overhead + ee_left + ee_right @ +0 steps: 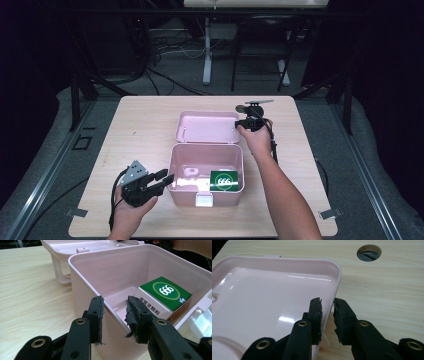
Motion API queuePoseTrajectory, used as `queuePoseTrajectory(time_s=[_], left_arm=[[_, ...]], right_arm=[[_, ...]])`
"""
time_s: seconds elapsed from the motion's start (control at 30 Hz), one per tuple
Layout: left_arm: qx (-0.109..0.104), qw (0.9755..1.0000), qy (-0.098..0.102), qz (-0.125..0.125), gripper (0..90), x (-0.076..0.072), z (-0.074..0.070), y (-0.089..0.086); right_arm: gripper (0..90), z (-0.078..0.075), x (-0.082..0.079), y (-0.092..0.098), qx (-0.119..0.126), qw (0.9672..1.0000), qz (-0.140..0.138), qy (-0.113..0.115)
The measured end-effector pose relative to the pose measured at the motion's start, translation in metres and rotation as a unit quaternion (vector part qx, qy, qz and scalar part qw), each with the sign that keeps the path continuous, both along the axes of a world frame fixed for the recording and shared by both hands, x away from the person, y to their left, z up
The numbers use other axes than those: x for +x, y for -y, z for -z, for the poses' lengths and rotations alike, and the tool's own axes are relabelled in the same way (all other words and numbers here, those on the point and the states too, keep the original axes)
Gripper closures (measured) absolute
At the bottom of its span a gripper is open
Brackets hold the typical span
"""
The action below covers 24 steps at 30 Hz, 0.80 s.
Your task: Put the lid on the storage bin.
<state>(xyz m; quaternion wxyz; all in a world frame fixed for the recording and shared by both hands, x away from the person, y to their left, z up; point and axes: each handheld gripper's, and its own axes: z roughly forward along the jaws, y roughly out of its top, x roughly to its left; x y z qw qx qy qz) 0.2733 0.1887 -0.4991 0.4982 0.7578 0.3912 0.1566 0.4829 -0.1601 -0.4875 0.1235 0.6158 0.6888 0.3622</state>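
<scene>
An open pink box (186, 195) stands on the table's middle, its lid (207, 127) folded back flat behind it. Inside, at the front right, lies a green packet (223, 180) marked 666 (165, 293). My left gripper (167, 177) is at the box's left wall. In the left gripper view its jaws (113, 307) straddle that wall (82, 287), one inside and one outside, pressed on it. My right gripper (239, 123) is at the lid's right edge. Its jaws (327, 306) close on the lid's rim (337, 280), and the lid (262, 295) still rests on the table.
A round cable hole (369, 252) is in the tabletop just beyond the lid's right corner. A white latch (204, 200) hangs on the box's front. Bare wood (140, 125) surrounds the box. Dark frames and cables stand beyond the far edge.
</scene>
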Motion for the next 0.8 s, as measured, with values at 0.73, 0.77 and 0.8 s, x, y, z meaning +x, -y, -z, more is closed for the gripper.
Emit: queuePoseTrajectory(time_s=[0.73, 0.77, 0.8], left_arm=[[0.002, 1.0000, -0.001, 0.001, 65.4, 0.000, 0.000, 0.000], [0.000, 1.0000, 0.000, 0.001, 65.4, 0.000, 0.000, 0.000], [0.000, 1.0000, 0.000, 0.001, 65.4, 0.000, 0.000, 0.000]], right_arm=[[83.2, -0.017, -0.002, -0.007, -0.015, 0.9995, 0.028, -0.005], [83.3, -0.018, -0.002, -0.007, -0.012, 0.9995, 0.029, -0.005], [83.3, -0.018, -0.002, -0.007, -0.012, 0.9995, 0.029, -0.005]])
